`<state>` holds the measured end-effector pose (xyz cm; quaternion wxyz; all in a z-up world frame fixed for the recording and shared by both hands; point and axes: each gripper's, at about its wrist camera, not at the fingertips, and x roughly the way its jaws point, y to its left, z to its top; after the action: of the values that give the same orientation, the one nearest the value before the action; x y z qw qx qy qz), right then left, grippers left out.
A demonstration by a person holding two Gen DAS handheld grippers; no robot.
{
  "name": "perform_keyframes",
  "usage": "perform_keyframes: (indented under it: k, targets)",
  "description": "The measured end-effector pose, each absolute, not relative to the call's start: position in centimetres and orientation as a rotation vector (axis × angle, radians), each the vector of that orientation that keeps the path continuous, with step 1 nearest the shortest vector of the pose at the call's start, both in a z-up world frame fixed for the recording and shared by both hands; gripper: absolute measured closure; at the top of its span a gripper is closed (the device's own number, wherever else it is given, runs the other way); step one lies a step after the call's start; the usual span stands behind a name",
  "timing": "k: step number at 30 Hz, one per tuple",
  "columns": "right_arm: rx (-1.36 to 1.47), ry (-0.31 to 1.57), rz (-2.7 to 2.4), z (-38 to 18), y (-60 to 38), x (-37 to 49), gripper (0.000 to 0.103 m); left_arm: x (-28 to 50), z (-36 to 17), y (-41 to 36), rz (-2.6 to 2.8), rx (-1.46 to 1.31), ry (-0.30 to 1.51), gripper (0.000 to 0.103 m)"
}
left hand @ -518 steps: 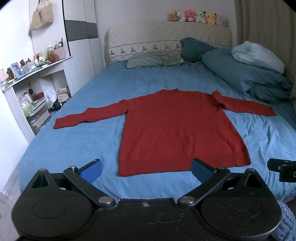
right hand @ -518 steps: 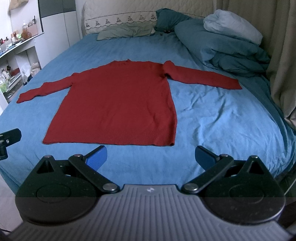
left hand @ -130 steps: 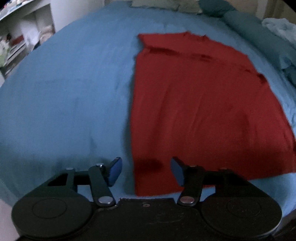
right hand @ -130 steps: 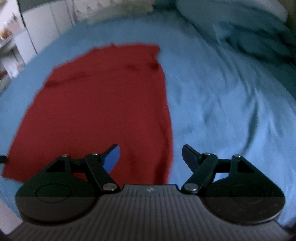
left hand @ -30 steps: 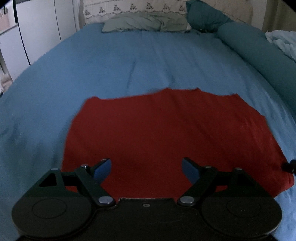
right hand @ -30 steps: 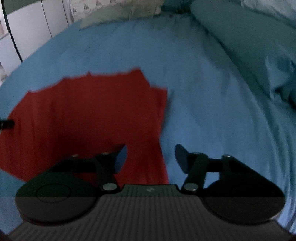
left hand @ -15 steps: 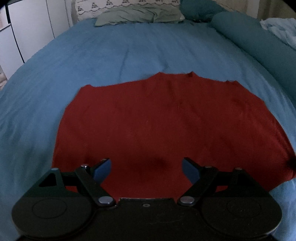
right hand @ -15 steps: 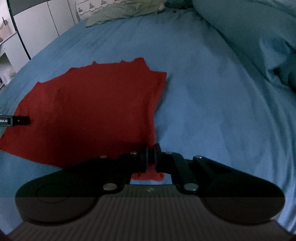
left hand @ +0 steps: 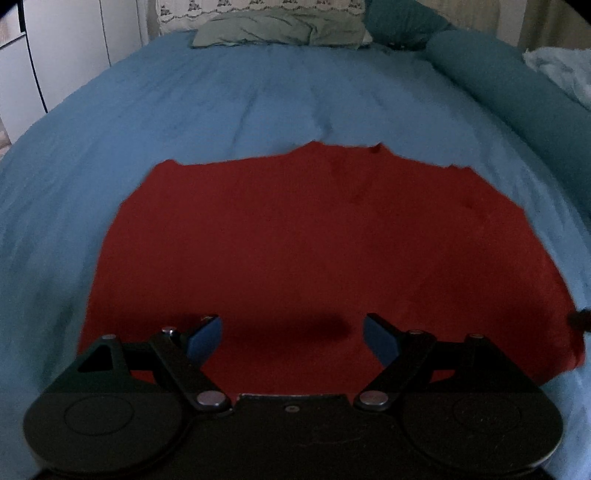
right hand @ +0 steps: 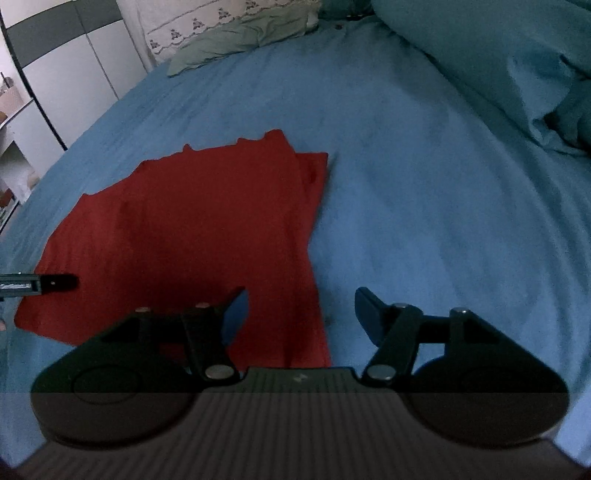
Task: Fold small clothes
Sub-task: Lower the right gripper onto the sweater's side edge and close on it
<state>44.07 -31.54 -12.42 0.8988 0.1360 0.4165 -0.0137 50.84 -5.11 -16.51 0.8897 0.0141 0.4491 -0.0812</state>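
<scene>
On one bed (left hand: 258, 99) — one folded sweater (left hand: 314, 240), two gaping grippers (left hand: 291, 338).

My left gripper (left hand: 291, 338) has black arms and blue pads (left hand: 207, 338). My right gripper (right hand: 301, 314) is black, with a grey ribbed body at 6 o'clock; its pads (right hand: 369, 314) read dark blue.

The sweater (left hand: 295, 251) is plain dark red, no pattern. The sheet (left hand: 221, 103) under it is plain mid blue.

At 12 o'clock, the pillow (left hand: 280, 31) is pale grey-green. Behind it, the headboard (left hand: 258, 5) is cream with a row of small dark motifs along a scalloped edge.

At 2 o'clock, the duvet (right hand: 498, 55) is teal.

At 10 o'clock, the wardrobe (right hand: 70, 74) is white with a grey band.
</scene>
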Motion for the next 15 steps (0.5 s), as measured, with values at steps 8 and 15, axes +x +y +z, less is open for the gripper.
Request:
perform_keyframes:
  k: [8, 15]
  targets:
    - [0.263, 0.882, -0.079, -14.7, -30.0, 44.6, 0.048, 52.6, -18.7, -8.4, -0.173, 0.085, 0.974, 0.015]
    - [0.293, 0.933, -0.055, -13.1, -29.2, 45.5, 0.080, 54.3, -19.6, -9.0, -0.145, 0.129, 1.052, 0.004]
